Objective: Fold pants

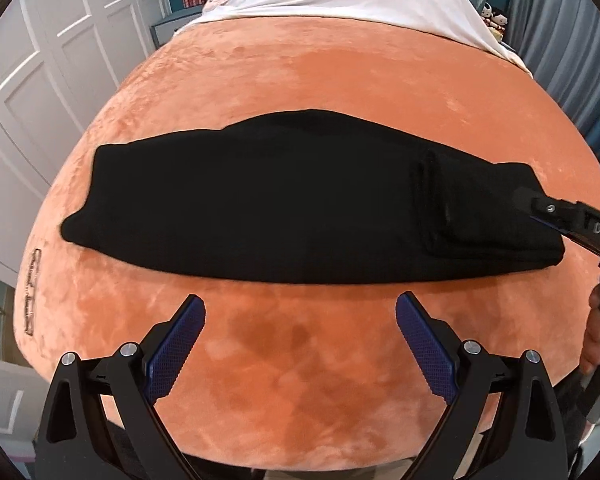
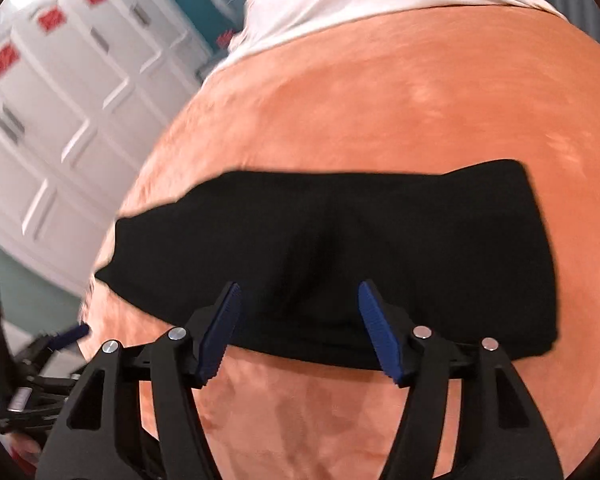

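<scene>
While both grippers stand off the cloth: fold looks mostly made, judged from the lie of things.
Pants (image 1: 292,196): black, lying as a long flat band across the orange blanket (image 1: 300,80), ends left and right.
Right end: a doubled layer sits on top there, edges roughly squared; it reads as one end already turned over.
Left end: single thickness as far as can be told, tapering to a loose corner.
Left gripper (image 1: 300,314): jaws wide, nothing between them, over bare blanket just short of the near edge of the pants.
Right gripper (image 2: 300,304): jaws parted, empty, tips over the near edge of the pants; no cloth pinched.
Done: lengthwise fold and likely one end fold.
Left: probably another fold across to make a compact stack, plus squaring edges.
Unclear: layer count in the black cloth; detail lost in shadow.
</scene>
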